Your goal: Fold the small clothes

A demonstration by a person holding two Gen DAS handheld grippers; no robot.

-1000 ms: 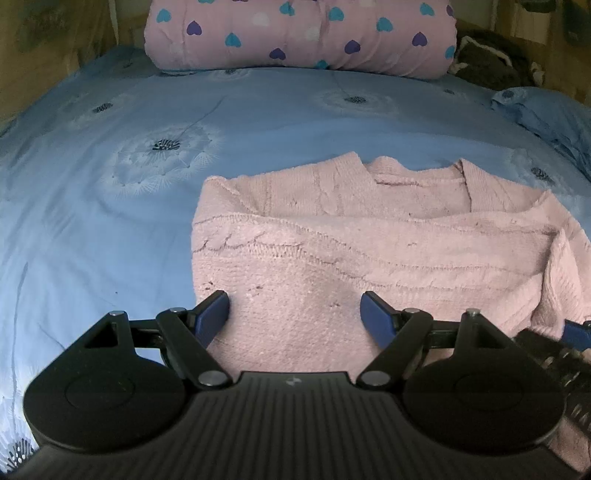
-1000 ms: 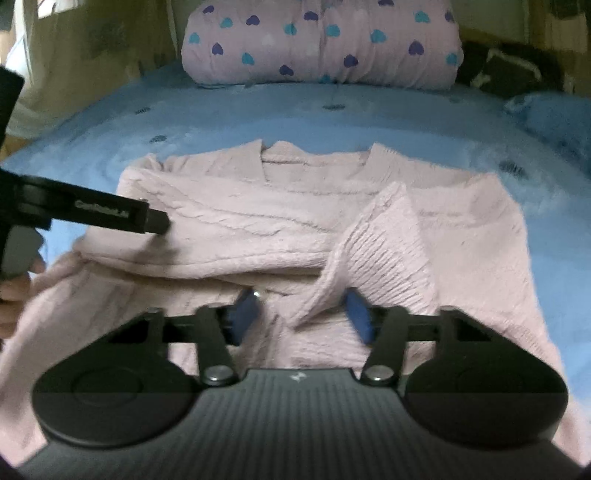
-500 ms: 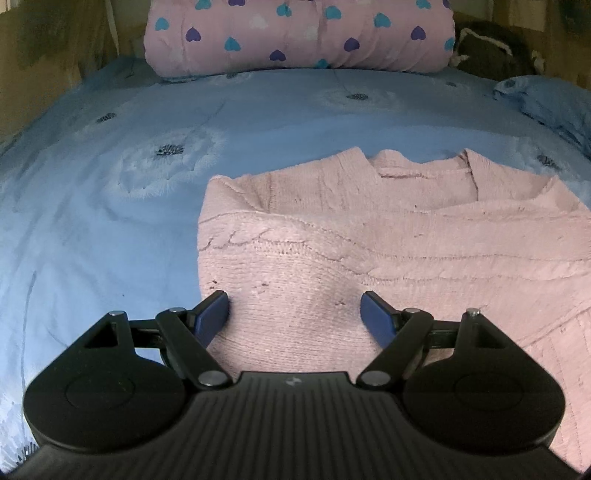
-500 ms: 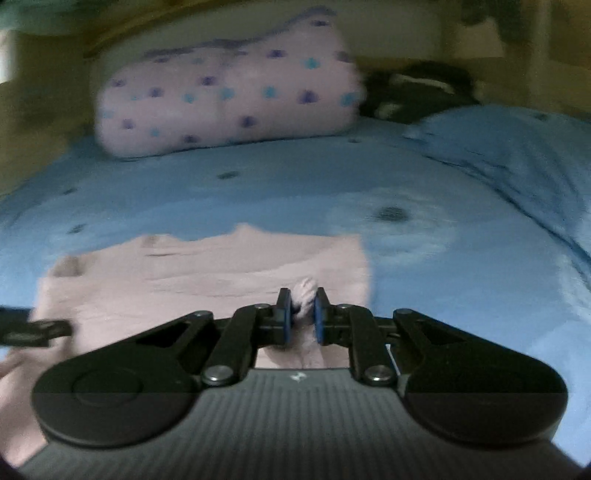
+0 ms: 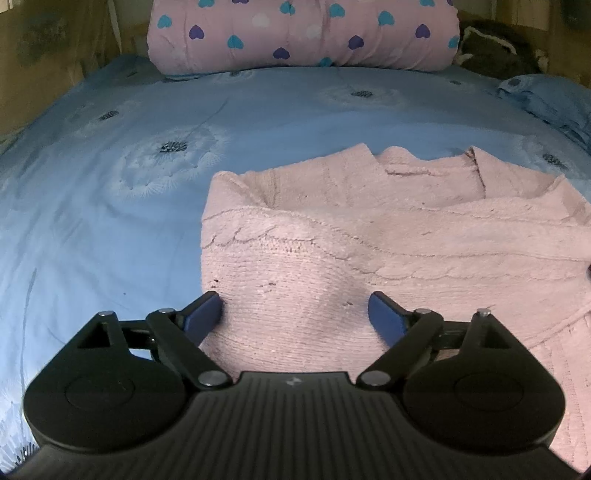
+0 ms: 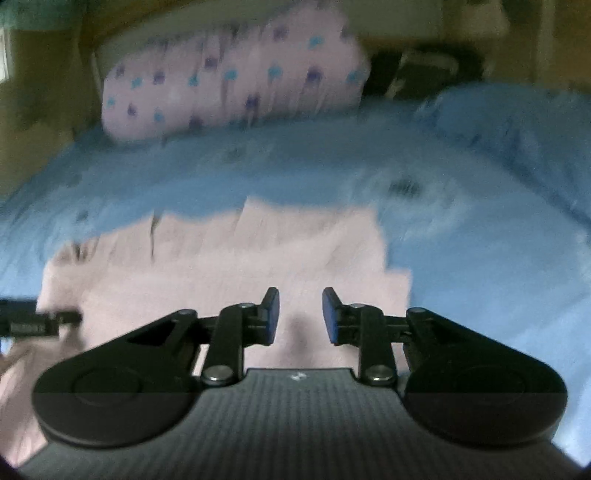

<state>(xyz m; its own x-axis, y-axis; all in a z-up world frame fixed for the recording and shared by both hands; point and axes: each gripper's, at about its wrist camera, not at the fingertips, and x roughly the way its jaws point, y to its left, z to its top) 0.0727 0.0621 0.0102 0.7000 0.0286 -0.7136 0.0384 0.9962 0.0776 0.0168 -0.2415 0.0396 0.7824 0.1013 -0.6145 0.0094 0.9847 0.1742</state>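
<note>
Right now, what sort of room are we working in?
Most likely a bedroom: the pink sweater lies on a bed with a blue dandelion-print sheet, and a heart-patterned rolled quilt sits at its head.

Bedroom; blue-sheeted bed (image 5: 258, 122), heart-print pillow (image 5: 303, 33)

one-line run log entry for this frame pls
task: fold small clothes | pink sweater flat on blue bedsheet | left gripper jaws opening, astride near edge | right gripper jaws opening, nothing gripped
</note>
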